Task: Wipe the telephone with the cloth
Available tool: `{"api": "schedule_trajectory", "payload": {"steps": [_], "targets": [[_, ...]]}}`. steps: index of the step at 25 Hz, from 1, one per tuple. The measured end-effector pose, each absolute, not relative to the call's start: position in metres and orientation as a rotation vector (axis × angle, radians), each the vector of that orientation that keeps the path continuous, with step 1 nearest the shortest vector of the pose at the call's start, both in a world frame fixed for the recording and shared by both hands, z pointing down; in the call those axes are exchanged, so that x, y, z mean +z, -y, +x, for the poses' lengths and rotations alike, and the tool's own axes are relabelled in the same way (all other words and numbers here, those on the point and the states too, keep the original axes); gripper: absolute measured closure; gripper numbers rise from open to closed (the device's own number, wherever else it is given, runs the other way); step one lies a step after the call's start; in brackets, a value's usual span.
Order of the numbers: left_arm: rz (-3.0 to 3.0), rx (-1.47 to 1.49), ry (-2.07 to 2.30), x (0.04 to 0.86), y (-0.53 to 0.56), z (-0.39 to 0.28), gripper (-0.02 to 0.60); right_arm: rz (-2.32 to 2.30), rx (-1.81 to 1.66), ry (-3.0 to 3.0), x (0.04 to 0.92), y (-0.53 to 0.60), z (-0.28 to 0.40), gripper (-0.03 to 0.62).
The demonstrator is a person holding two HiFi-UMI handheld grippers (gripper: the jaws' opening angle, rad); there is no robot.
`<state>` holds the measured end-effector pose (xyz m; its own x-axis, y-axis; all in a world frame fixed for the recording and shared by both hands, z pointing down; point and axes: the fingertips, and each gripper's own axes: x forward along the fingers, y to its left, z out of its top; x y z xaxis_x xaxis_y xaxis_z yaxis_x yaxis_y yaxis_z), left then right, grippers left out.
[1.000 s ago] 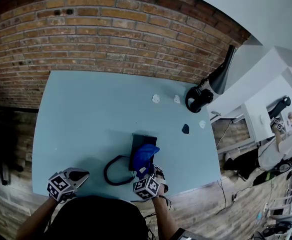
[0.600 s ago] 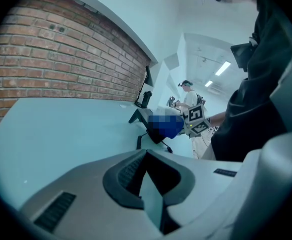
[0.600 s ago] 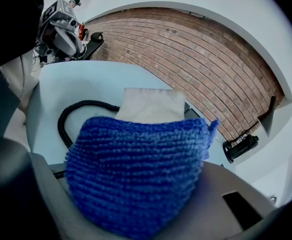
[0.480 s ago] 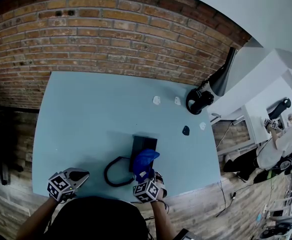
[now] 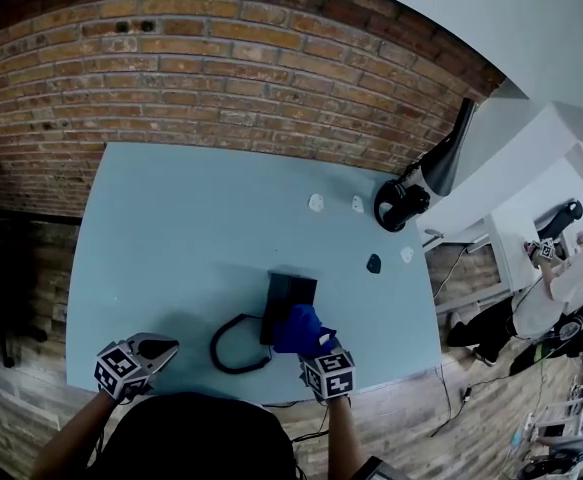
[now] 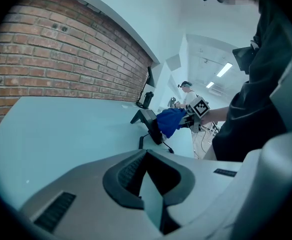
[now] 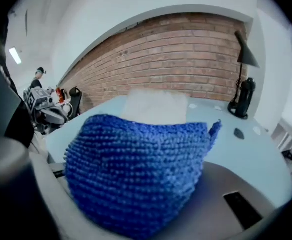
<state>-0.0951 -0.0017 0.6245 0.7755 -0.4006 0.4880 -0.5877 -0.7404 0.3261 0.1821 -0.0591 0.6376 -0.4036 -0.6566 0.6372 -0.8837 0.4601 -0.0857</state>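
The left gripper (image 5: 163, 350) hovers over the near left edge of the pale blue table (image 5: 171, 228), its jaws drawn together at the tips with nothing between them. To its right a dark cord (image 5: 233, 346) loops out leftward from the near end of the telephone (image 5: 287, 296). The telephone lies near the table's near edge, right of centre, its long axis running near to far and its far end pointing at the brick wall (image 5: 221, 58). The blue cloth (image 5: 299, 328) covers its near right part. The right gripper (image 5: 316, 353) has its jaws clamped on this bunched cloth, pressing it onto the telephone. A black lamp (image 5: 411, 196) stands at the far right corner.
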Motion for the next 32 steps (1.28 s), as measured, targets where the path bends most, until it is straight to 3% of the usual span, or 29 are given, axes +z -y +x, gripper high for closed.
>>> {"api": "schedule_trajectory", "payload": {"steps": [6, 11, 15, 32], "targets": [[2.497, 0.54, 0.744, 0.625, 0.002, -0.096, 0.56, 1.462, 0.11, 1.909, 0.571, 0.131, 0.257, 0.471], [2.491, 0.534, 0.759, 0.624, 0.003, -0.097, 0.558, 1.116, -0.202, 1.601, 0.588, 0.162, 0.256, 0.471], [2.484, 0.522, 0.786, 0.621, 0.007, -0.101, 0.56, 0.854, -0.22, 1.575, 0.639, 0.156, 0.215, 0.479], [2.476, 0.513, 0.79, 0.624, 0.013, -0.106, 0.559, 0.918, -0.148, 1.648, 0.656, 0.121, 0.198, 0.502]]}}
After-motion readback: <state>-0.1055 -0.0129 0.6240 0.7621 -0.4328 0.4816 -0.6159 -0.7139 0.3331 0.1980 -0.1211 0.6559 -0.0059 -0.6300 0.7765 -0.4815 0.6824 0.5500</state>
